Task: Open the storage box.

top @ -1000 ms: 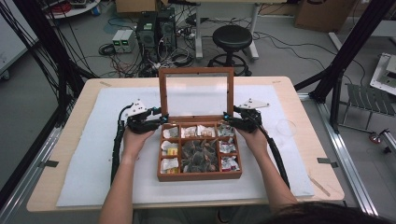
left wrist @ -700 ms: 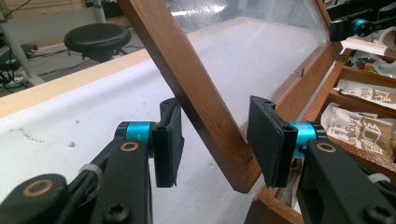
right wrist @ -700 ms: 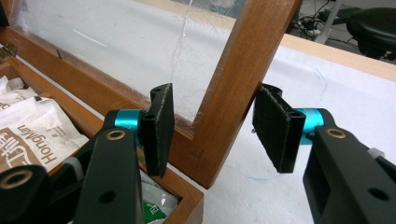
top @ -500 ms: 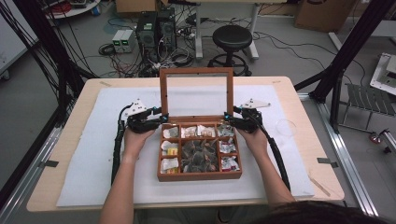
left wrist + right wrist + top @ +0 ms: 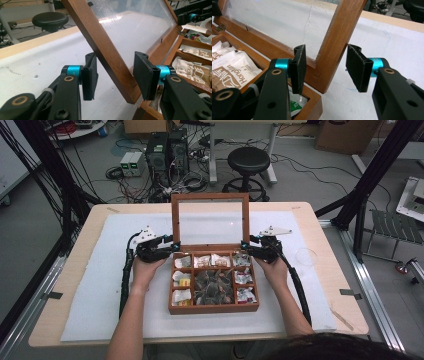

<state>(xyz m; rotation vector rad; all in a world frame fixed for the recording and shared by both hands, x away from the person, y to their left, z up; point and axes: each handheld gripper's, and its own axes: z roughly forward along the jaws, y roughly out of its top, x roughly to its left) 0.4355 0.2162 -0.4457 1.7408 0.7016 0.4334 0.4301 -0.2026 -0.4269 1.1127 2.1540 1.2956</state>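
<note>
A wooden box [image 5: 214,308] with several compartments of sachets [image 5: 215,287] sits mid-table, its glass lid [image 5: 210,196] standing upright. My left gripper [image 5: 175,246] is at the lid's lower left corner. In the left gripper view its jaws [image 5: 116,72] straddle the lid's wooden frame [image 5: 100,42], with a gap at the right pad. My right gripper [image 5: 246,246] is at the lid's lower right corner. There its jaws [image 5: 325,67] have just been closing a little around the frame [image 5: 339,32], and the pads stay clear of the wood.
The box rests on a white mat [image 5: 100,285] that covers most of the table. A clear round disc [image 5: 306,255] lies on the mat to the right. A black stool [image 5: 248,160] and computer cases [image 5: 167,150] stand beyond the far edge.
</note>
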